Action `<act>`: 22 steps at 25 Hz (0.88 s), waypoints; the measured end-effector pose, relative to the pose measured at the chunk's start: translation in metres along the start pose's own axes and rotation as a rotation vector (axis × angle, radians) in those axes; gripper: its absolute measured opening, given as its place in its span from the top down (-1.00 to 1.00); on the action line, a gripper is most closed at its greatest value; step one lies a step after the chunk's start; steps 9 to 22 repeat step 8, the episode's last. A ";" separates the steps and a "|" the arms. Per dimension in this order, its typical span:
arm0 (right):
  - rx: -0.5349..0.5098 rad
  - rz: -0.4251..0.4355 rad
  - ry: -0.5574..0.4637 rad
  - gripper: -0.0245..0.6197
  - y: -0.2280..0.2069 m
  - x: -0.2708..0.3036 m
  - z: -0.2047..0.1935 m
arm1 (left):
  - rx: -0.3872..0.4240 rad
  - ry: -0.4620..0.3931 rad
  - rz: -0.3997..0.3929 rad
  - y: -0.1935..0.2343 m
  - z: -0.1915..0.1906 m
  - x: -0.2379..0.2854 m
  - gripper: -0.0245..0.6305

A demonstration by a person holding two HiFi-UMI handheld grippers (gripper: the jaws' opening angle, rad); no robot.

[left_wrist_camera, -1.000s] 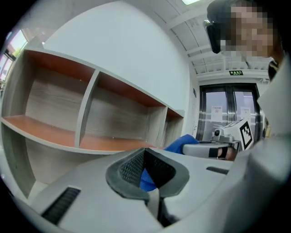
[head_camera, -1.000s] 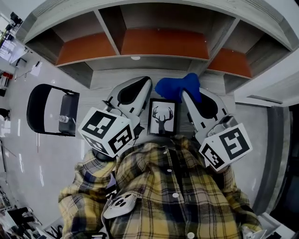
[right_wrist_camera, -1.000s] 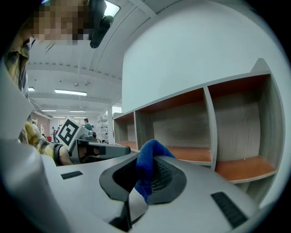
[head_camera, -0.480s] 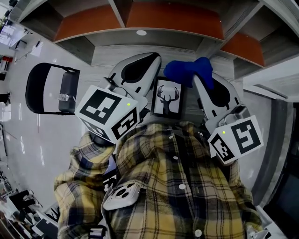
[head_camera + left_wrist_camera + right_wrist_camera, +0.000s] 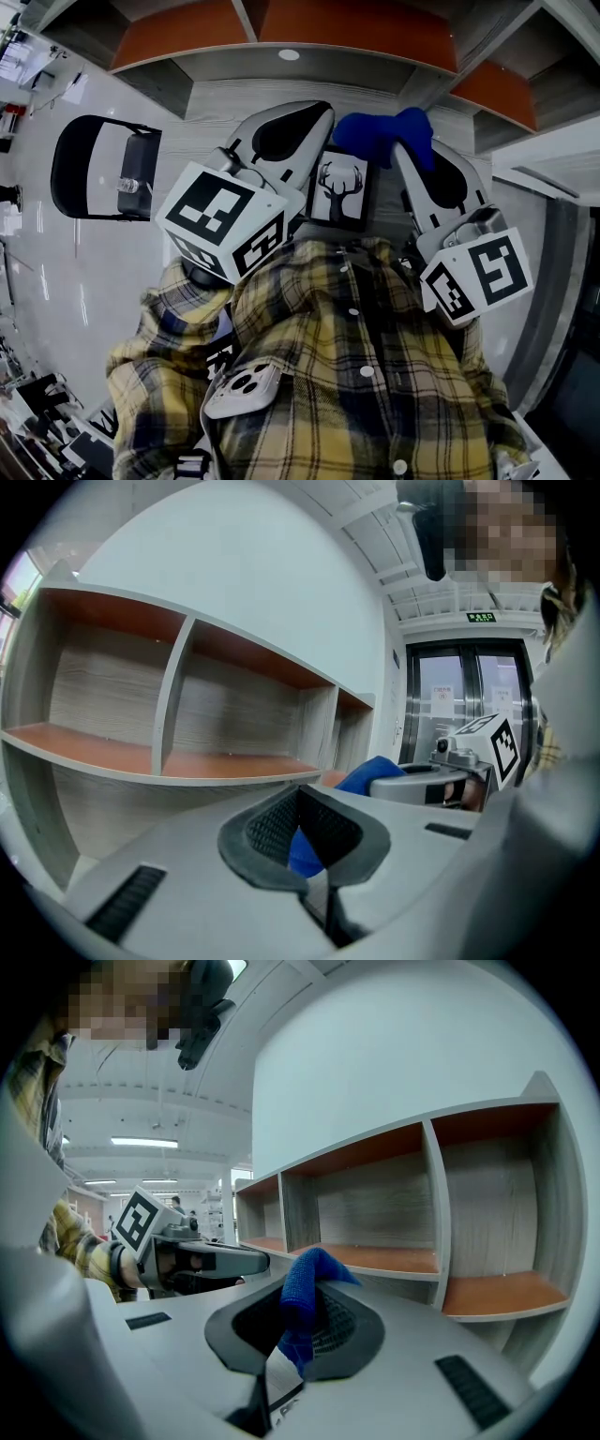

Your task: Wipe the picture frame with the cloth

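Right gripper view shows my right tongs [image 5: 298, 1335] pressed together on the blue cloth [image 5: 305, 1293]. The cloth sticks up between them in a soft bunch. My left tongs [image 5: 314, 855] are closed too. They pinch a thin dark edge, and I think that is the side of the picture frame [image 5: 339, 192].

From the head view, the frame is up in the air between the two tongs, just in front of the checked shirt [image 5: 347, 356]. Its deer picture faces up at me. The cloth sits at the frame's top right corner. I cannot tell if it touches. Wooden shelves [image 5: 281, 28] are further out.

I think the frame is light and stiff. Its front looks smooth, so it may be slippery, and it might crack if it falls. The rim is the best place to hold it, never the front. With only one side held, a hard push could twist it loose.

The cloth is soft, floppy and light. A bunch poking out past the tongs is good for gentle rubbing.
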State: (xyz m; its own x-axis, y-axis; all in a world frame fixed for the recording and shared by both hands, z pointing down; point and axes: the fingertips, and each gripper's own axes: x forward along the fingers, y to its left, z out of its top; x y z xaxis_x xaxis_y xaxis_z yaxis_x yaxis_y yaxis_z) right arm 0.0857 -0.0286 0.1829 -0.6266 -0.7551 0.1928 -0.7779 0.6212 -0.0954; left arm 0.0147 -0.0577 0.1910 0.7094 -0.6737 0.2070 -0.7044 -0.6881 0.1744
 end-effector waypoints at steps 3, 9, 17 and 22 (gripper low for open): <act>-0.002 0.002 0.001 0.80 0.001 -0.001 0.000 | -0.001 0.001 -0.005 -0.004 -0.001 -0.001 0.91; 0.005 0.011 0.005 0.80 0.004 -0.001 -0.001 | 0.007 0.024 -0.010 -0.011 -0.007 -0.003 0.91; 0.005 0.011 0.005 0.80 0.004 -0.001 -0.001 | 0.007 0.024 -0.010 -0.011 -0.007 -0.003 0.91; 0.005 0.011 0.005 0.80 0.004 -0.001 -0.001 | 0.007 0.024 -0.010 -0.011 -0.007 -0.003 0.91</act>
